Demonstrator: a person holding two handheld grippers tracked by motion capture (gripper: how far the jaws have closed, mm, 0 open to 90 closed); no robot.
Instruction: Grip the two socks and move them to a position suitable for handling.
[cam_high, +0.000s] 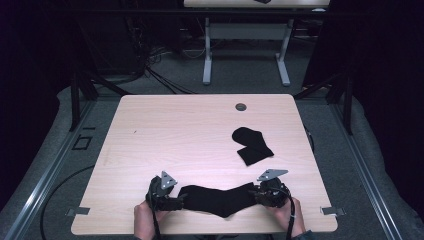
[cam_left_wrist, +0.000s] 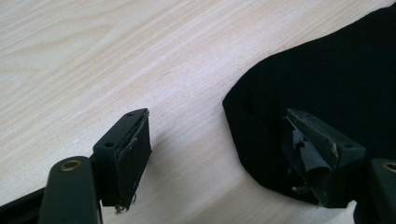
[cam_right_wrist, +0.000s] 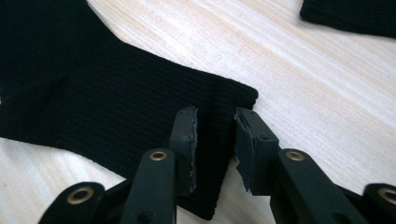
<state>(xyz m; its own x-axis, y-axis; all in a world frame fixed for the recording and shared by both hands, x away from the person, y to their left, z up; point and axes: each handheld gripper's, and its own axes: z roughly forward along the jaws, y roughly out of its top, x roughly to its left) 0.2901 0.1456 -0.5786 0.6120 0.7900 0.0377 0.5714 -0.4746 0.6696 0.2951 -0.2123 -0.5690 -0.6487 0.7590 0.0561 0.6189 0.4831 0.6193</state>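
A black sock (cam_high: 220, 198) lies stretched flat near the desk's (cam_high: 185, 135) front edge, between both claws. The right claw (cam_right_wrist: 215, 140) is partly closed around its cuff, the jaws not quite pinching. The left claw (cam_left_wrist: 219, 154) gapes wide at the toe end. A second, folded sock (cam_high: 251, 145) lies well apart, farther back.

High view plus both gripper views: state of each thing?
Near sock: flat, stretched between the grippers.
Far sock: folded, untouched.
Left gripper: open, one jaw over the sock's end.
Right gripper: part open, jaws astride the cuff, not clamped.
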